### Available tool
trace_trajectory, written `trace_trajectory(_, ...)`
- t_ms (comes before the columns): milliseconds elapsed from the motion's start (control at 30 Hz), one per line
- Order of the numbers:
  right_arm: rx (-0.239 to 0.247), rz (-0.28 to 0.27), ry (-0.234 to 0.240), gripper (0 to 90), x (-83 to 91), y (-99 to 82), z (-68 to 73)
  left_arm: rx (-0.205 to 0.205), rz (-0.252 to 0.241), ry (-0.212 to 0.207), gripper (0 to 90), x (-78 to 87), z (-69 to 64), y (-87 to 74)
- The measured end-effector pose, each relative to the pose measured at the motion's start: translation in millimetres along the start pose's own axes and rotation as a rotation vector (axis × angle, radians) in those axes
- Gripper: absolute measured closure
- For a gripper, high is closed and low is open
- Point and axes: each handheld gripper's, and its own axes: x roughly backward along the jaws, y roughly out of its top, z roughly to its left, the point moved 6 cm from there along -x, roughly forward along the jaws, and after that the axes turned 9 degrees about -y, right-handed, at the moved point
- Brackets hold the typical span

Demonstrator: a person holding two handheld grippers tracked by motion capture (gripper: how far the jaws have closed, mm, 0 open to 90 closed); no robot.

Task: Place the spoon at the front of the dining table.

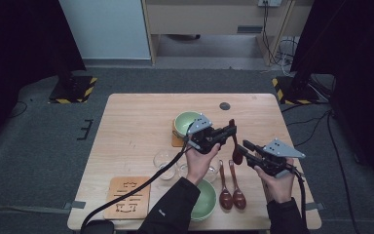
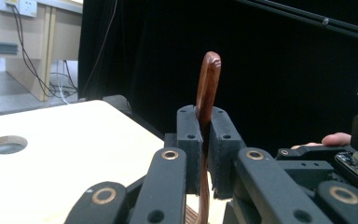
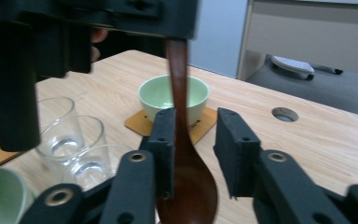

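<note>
The brown wooden spoon [image 1: 234, 146] hangs upright just right of centre in the high view, bowl down, above the surface [image 1: 131, 131]. The left tongs [image 1: 229, 130] are clamped on its handle, so the spoon is carried by its thin end and its bowl is free. In the right gripper view the bowl of that spoon sits between the jaws of the right tongs [image 3: 196, 149], which stand apart; one pad is against it at most, the other clear. This looks like a handover in which the left tongs have the hold and the right have let go.

Two more spoons [image 1: 231, 192] lie side by side lower in the frame, directly below the hanging one. A green bowl on a mat [image 1: 186, 123] sits to its upper left, glasses [image 1: 165, 163] to its lower left, a second green bowl [image 1: 204, 200] at the bottom. The upper right of the surface, beyond a round hole [image 1: 224, 106], is bare and gives room to swing the spoon; the right edge is near the right hand.
</note>
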Motion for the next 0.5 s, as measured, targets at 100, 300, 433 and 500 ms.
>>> trace_trajectory(100,-0.024,0.019,-0.025,58.8,-1.0,-3.6,-9.0,-0.016,-0.001,0.01,84.3,2.0,1.1,2.5)
trace_trajectory(300,-0.059,0.061,-0.084,50.9,-7.9,-17.2,-27.0,-0.041,-0.02,0.024,84.3,8.4,3.5,11.3)
trace_trajectory(433,-0.074,0.096,-0.136,47.0,-12.8,-27.7,-40.1,-0.058,-0.031,0.037,84.3,13.5,6.6,18.2)
trace_trajectory(500,-0.084,0.112,-0.156,45.6,-13.9,-32.7,-46.9,-0.065,-0.037,0.044,84.3,16.6,8.6,21.6)
